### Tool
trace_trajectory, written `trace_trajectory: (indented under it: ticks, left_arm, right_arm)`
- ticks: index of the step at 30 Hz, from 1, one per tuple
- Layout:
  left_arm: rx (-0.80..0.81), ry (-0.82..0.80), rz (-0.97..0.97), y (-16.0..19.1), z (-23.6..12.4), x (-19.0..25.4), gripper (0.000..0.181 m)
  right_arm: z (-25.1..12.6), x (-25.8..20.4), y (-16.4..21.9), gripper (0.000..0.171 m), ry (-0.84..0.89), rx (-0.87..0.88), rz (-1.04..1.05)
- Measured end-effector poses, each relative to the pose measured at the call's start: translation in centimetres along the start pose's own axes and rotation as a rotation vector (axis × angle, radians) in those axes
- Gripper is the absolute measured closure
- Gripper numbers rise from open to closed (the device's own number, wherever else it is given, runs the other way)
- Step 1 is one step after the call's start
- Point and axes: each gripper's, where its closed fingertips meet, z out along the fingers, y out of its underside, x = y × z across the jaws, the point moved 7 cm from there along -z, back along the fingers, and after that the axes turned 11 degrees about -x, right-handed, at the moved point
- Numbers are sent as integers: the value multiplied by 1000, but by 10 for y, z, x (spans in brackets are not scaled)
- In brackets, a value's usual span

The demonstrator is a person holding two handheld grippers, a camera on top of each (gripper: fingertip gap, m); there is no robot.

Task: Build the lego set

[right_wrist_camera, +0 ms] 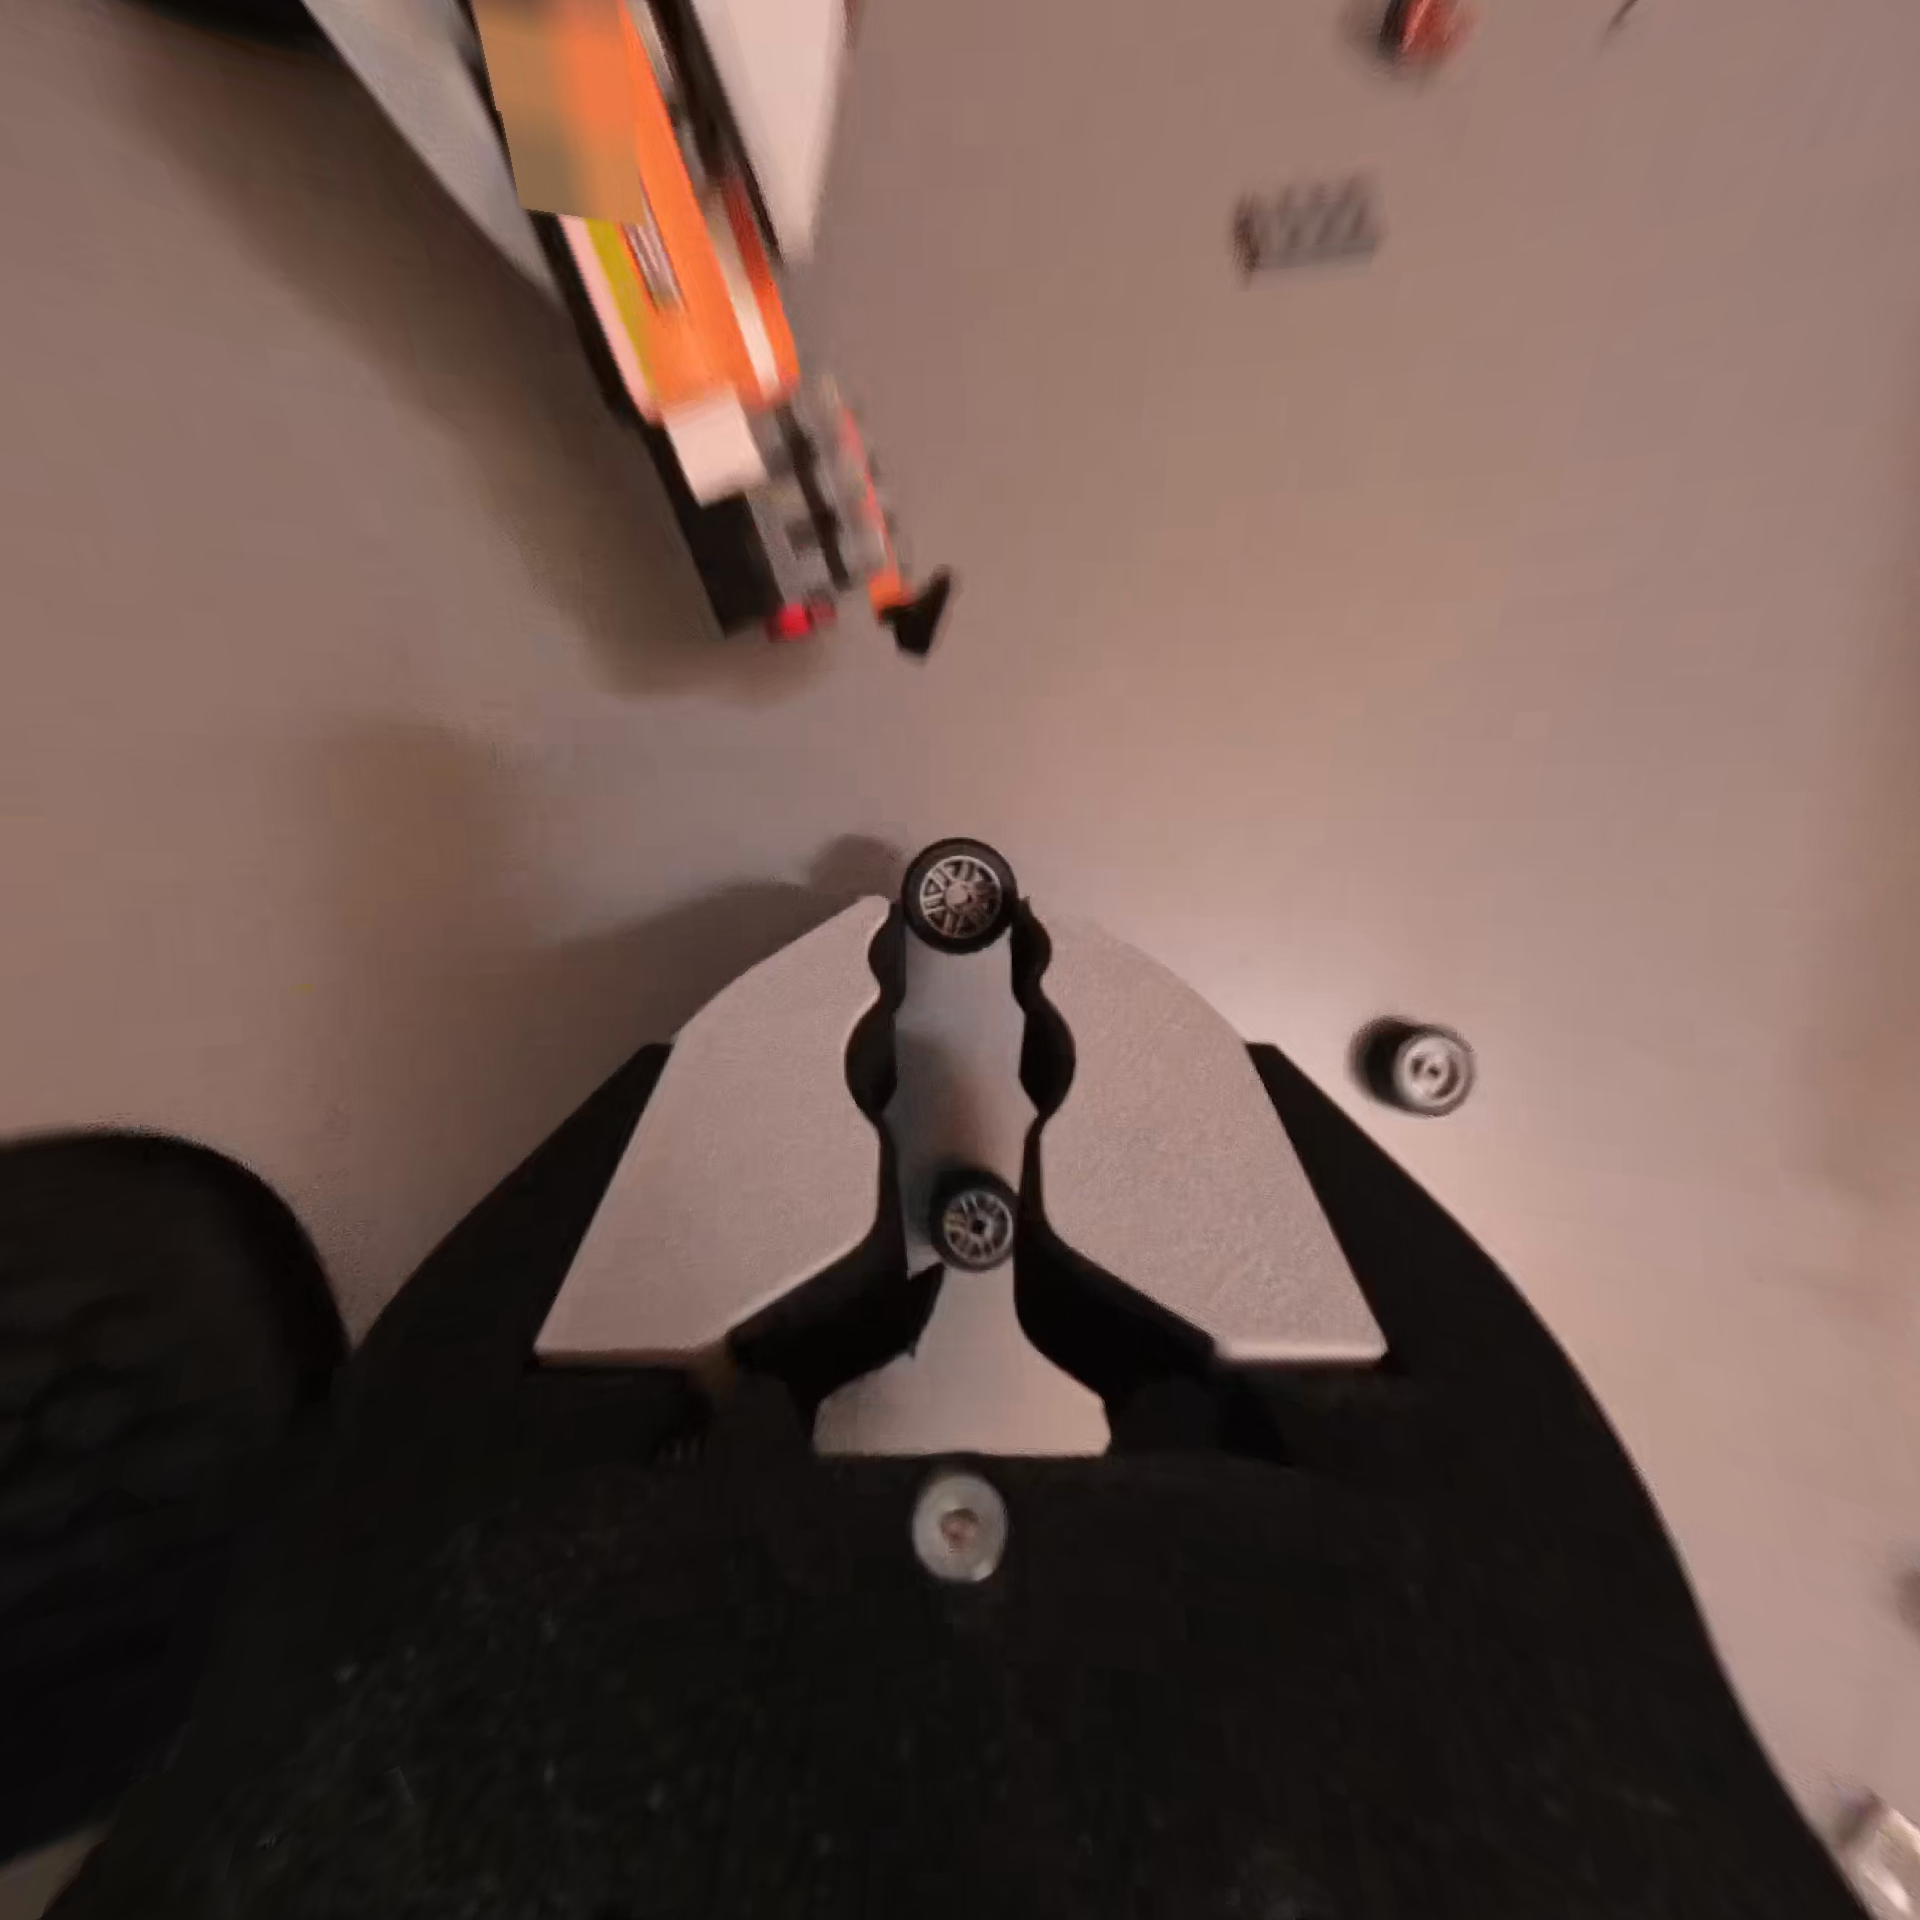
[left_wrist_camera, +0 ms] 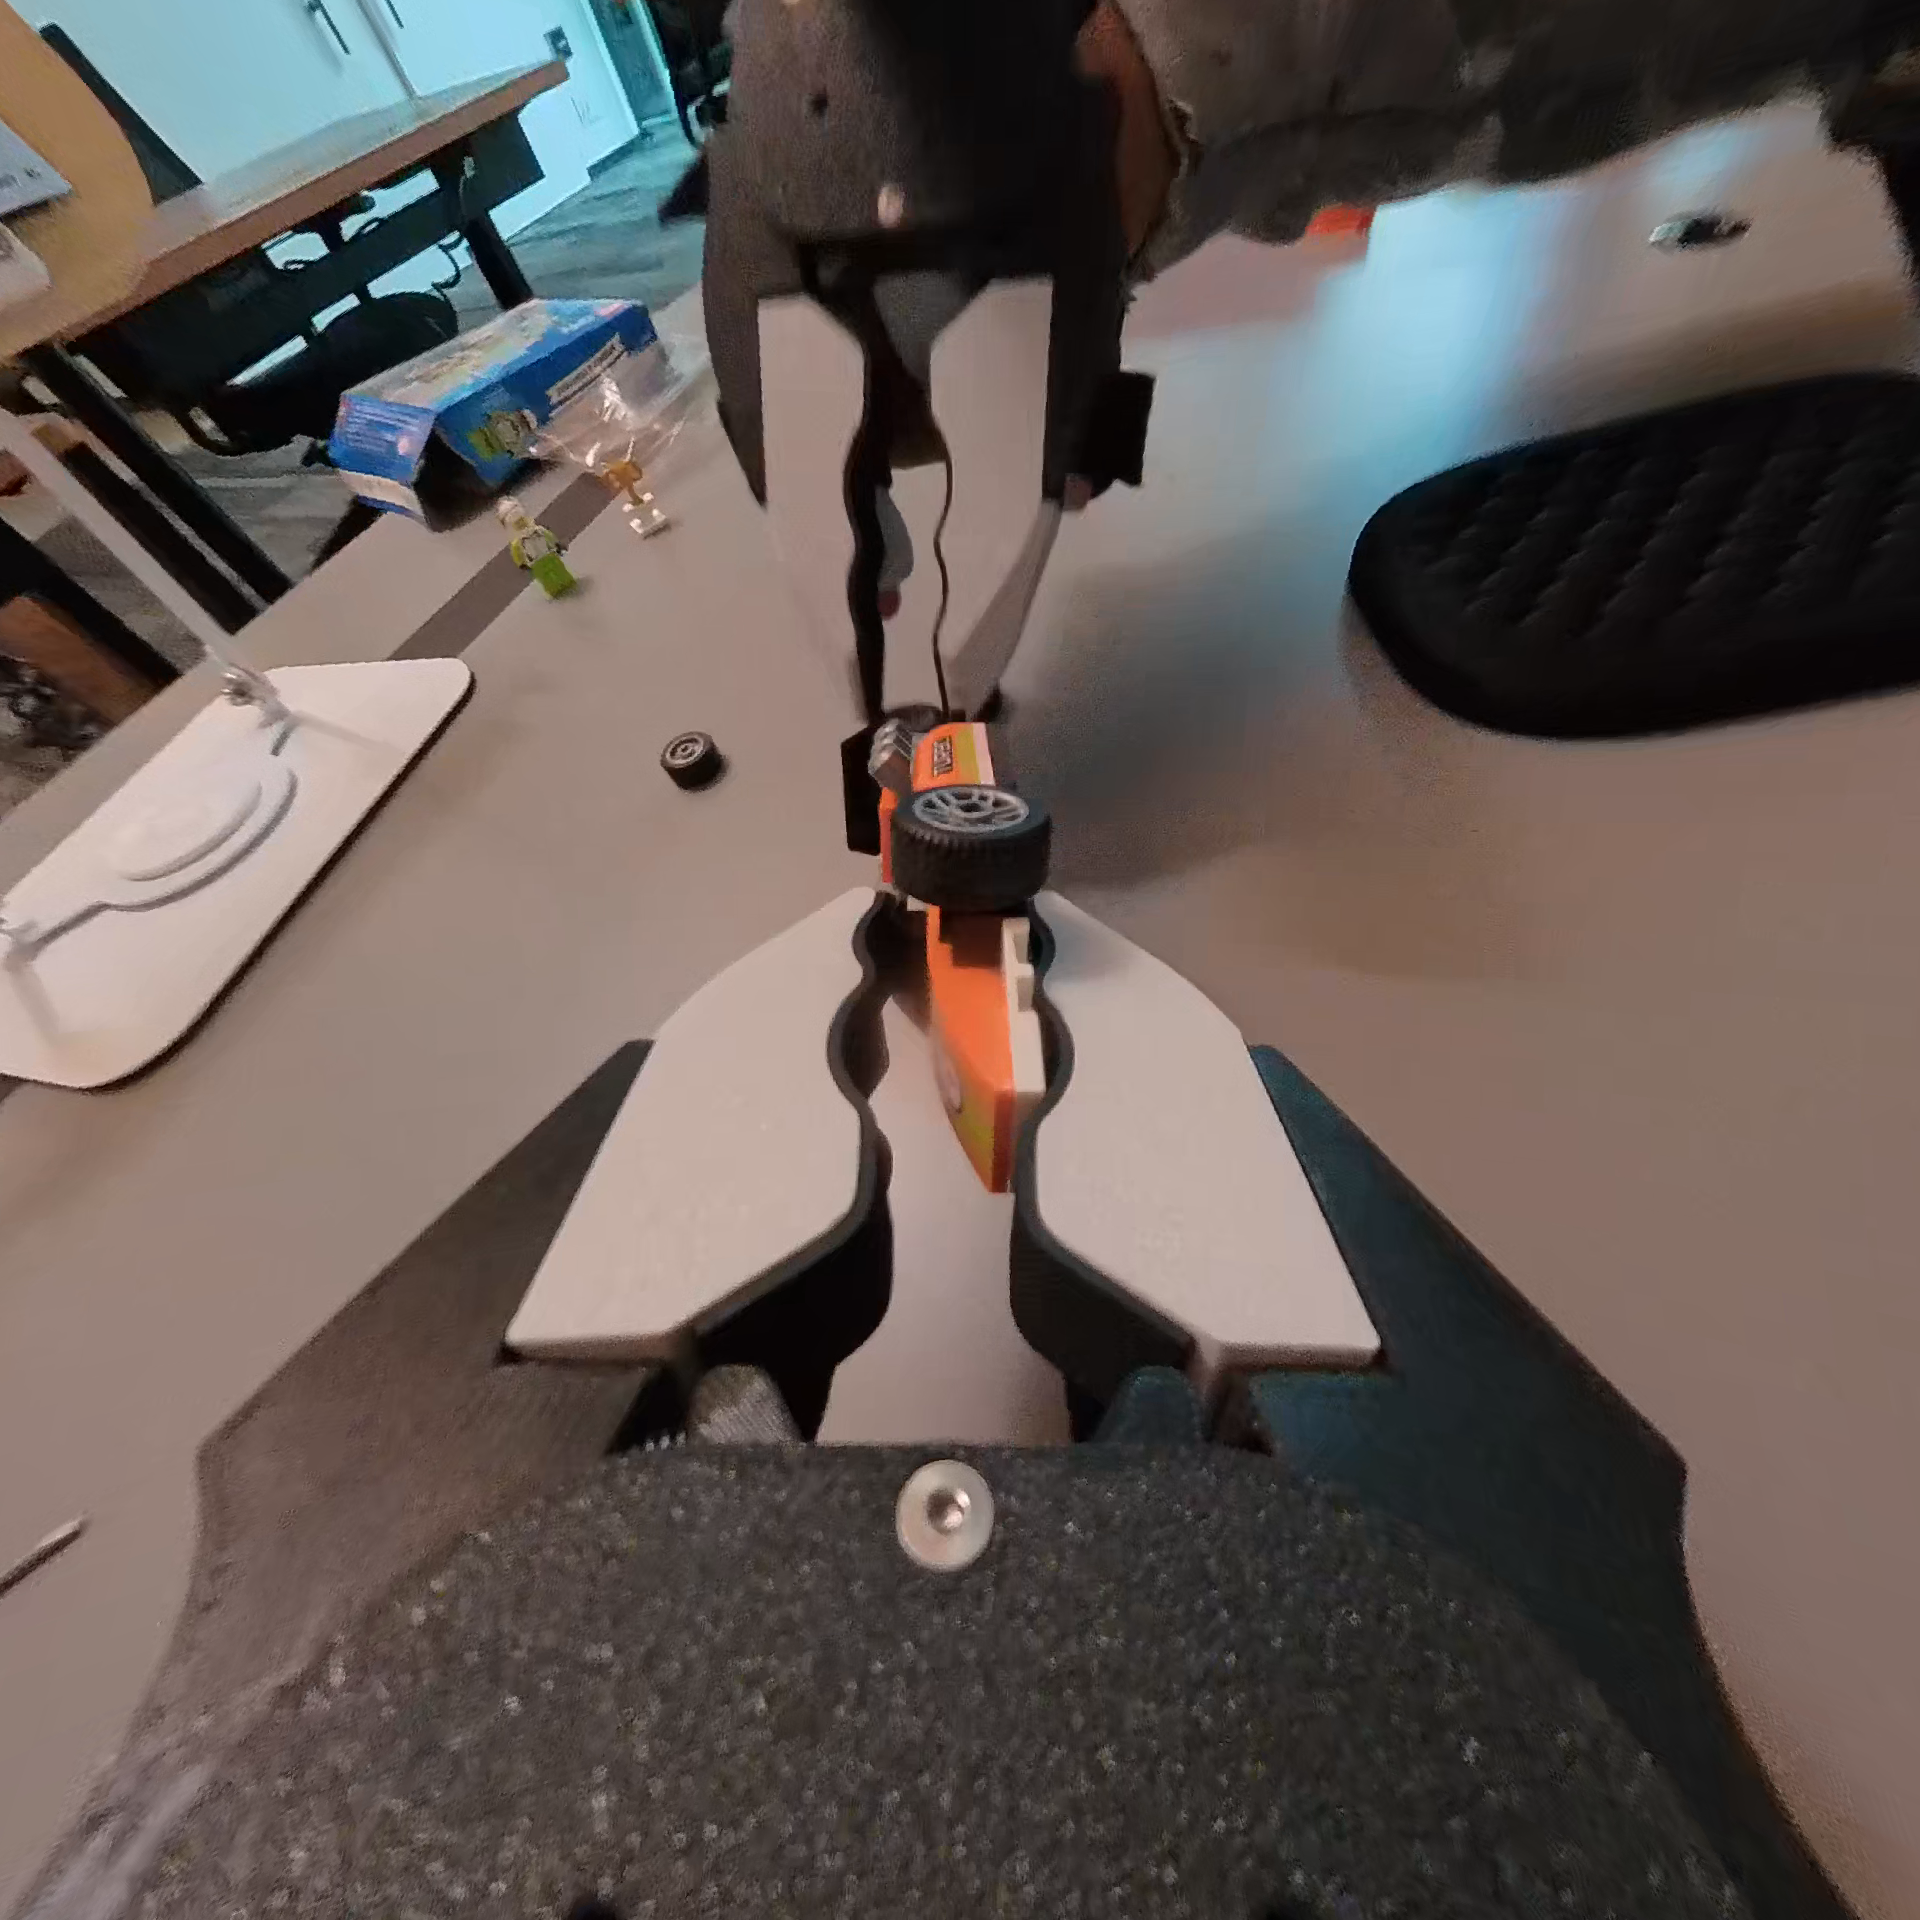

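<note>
While right jaws pinch a wheel [right_wrist_camera: 957, 896], left jaws clamp the car [left_wrist_camera: 961, 935], pointing lengthwise away.

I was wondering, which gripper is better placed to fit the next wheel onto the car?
The right gripper: it is shut on a small wheel at its fingertips. The left gripper is occupied, clamping the orange car, so it best serves as the steadying hand.

Open desk [left_wrist_camera: 1558, 1039] lay to the right of the orange car [left_wrist_camera: 971, 1049], up to the black mat [left_wrist_camera: 1662, 561] far right. On the left, a loose wheel [left_wrist_camera: 692, 761] and a white base plate [left_wrist_camera: 208, 862] stood in the way; the other hand-held gripper [left_wrist_camera: 925, 707] blocked the far end.
</note>
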Motion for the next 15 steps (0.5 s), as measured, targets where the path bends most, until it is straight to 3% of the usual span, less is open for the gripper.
trace_trajectory:
  ticks: [3,5,15]
  left_arm:
    - [57,73,-91,-4,-3,-1,159]
    - [78,120,-142,-7,-3,-1,159]
    - [55,221,-237,-6,-2,2,159]
  right_arm:
    - [-42,-10,-29,152,29,279,11]
    - [-56,-19,-43,152,6,356,3]
    - [-36,-30,-33,152,-134,250,34]
